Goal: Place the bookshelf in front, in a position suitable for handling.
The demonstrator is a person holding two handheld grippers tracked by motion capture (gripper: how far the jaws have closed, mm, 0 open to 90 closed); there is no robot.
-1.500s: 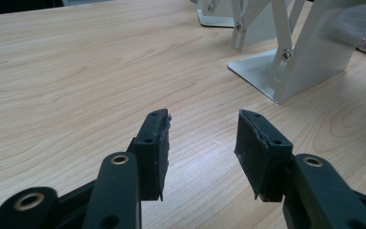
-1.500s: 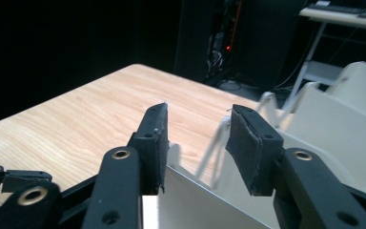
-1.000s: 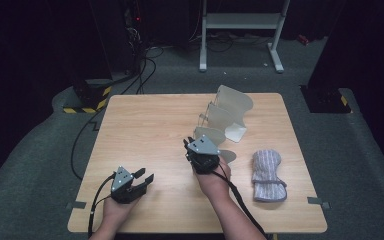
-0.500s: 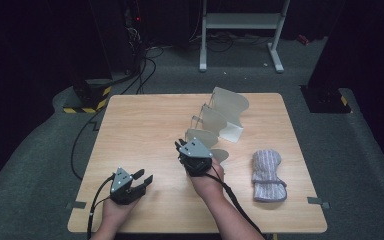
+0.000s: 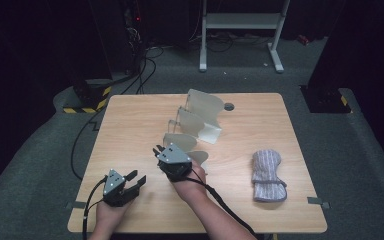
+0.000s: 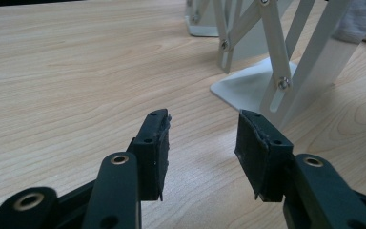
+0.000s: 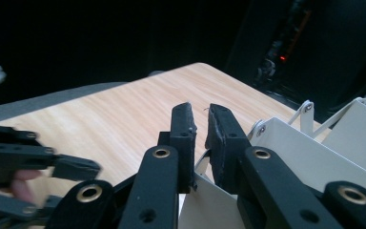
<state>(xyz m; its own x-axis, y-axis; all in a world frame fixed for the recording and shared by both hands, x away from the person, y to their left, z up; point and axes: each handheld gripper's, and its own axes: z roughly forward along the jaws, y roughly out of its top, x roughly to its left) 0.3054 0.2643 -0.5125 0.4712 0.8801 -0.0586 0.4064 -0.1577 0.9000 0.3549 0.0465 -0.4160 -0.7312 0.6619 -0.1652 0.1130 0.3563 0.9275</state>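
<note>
A white folding rack (image 5: pixel 200 117) of hinged panels on scissor links stands stretched across the middle of the wooden table (image 5: pixel 130 125). My right gripper (image 5: pixel 159 151) is at its near end. In the right gripper view the jaws (image 7: pixel 200 114) stand almost together, shut on the thin edge of the rack's nearest panel (image 7: pixel 314 148). My left gripper (image 5: pixel 136 178) rests low near the table's front left, open and holding nothing. In the left gripper view, bare wood lies between its jaws (image 6: pixel 202 129), and the rack's foot and links (image 6: pixel 267 71) stand ahead to the right.
A striped grey cloth mitt (image 5: pixel 267 172) lies at the table's right front. A small round hole (image 5: pixel 228 106) sits in the tabletop behind the rack. A white stand (image 5: pixel 240 30) and cables are on the floor beyond the table.
My right gripper has moved left and toward the front edge, and the rack's near end has come with it, stretching the rack longer. The left gripper has stayed put.
</note>
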